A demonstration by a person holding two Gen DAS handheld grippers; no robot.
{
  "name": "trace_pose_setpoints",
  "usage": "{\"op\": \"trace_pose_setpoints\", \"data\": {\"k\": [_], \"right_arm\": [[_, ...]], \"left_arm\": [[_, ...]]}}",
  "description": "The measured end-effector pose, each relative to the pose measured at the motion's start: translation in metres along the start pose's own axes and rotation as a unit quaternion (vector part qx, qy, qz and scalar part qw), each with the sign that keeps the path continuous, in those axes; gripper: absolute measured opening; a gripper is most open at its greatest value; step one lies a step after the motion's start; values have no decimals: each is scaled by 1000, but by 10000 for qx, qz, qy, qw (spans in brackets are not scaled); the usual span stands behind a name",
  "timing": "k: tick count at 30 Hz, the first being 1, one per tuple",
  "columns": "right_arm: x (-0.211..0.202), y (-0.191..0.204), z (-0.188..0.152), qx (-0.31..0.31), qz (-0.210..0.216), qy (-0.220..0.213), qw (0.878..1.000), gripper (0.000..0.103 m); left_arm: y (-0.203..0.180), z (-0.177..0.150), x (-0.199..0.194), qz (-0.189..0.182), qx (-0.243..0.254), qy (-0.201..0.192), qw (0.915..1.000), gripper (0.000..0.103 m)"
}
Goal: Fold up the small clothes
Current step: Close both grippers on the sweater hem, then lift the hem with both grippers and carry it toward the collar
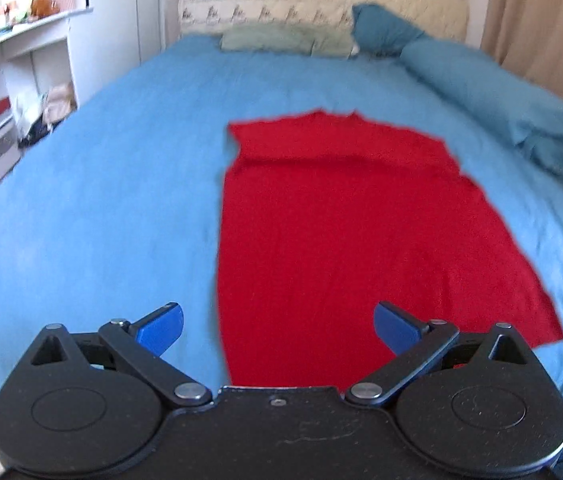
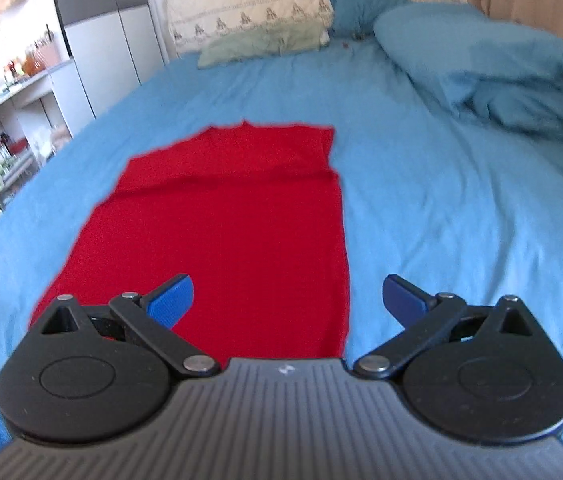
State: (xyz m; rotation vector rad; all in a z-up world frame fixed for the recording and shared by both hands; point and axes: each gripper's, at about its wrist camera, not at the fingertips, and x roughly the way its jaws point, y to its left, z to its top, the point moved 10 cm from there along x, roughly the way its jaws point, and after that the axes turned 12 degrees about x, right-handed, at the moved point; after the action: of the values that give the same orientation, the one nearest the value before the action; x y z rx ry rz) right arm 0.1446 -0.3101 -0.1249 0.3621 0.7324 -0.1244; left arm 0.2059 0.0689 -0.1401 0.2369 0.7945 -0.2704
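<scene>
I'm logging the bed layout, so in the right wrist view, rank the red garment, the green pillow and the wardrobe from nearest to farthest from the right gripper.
From the right gripper, open above the bed:
1. Red garment: directly ahead, spread flat, its near edge under the fingers.
2. Green pillow: at the head of the bed, slightly left.
3. Wardrobe: far left, standing beyond the bed's corner.

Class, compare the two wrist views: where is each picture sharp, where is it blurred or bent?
Left wrist view: the left gripper is crisp, the red garment has smeared edges, the bed bulges from fisheye distortion. Right wrist view: the right gripper is sharp, the shelves look soft and washed out.
</scene>
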Motion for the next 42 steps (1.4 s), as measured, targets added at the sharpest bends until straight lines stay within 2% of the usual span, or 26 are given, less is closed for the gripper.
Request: {"op": "trace_pose_setpoints", "data": {"k": [4, 9, 12, 16, 18, 23, 29, 32, 34, 35, 36, 37, 39, 42], "right_arm": [[16, -15, -33, 53, -256, 218, 9994, 103], [28, -32, -60, 218, -429, 379, 9981, 103], [35, -39, -68, 305, -501, 468, 9972, 103], [43, -48, -75, 467, -546, 533, 9960, 103], [47, -50, -79, 534, -567, 569, 9953, 103], [58, -57, -85, 705, -619, 674, 9933, 100], [67, -57, -85, 816, -523, 728, 9926, 78], [71, -51, -85, 734, -441, 742, 9936, 68], [74, -48, -87, 662, -389, 791, 9939, 49], [76, -46, -87, 658, -360, 819, 9938, 44], [78, -45, -87, 659, -327, 845, 9937, 34], [79, -45, -87, 655, -311, 854, 9937, 27], [80, -44, -84, 666, -271, 891, 9934, 22], [77, -42, -74, 595, -137, 952, 9936, 20]], "left_arm": [[3, -25, 13, 83, 47, 163, 9998, 91], [11, -47, 27, -196, -418, 307, 9985, 89], [11, -60, 33, -316, -547, 394, 9972, 88], [11, -68, 41, -376, -640, 424, 9963, 71], [11, -72, 46, -364, -688, 480, 9958, 66], [13, -73, 51, -299, -695, 464, 9961, 62], [14, -73, 54, -256, -683, 467, 9962, 55], [13, -71, 55, -250, -681, 491, 9962, 45], [12, -70, 55, -252, -669, 526, 9961, 28], [13, -70, 55, -254, -685, 543, 9958, 23], [14, -70, 56, -270, -713, 568, 9955, 14], [15, -70, 57, -288, -733, 599, 9951, 12], [17, -68, 55, -311, -759, 650, 9945, 7], [18, -59, 48, -288, -659, 687, 9950, 6]]}}
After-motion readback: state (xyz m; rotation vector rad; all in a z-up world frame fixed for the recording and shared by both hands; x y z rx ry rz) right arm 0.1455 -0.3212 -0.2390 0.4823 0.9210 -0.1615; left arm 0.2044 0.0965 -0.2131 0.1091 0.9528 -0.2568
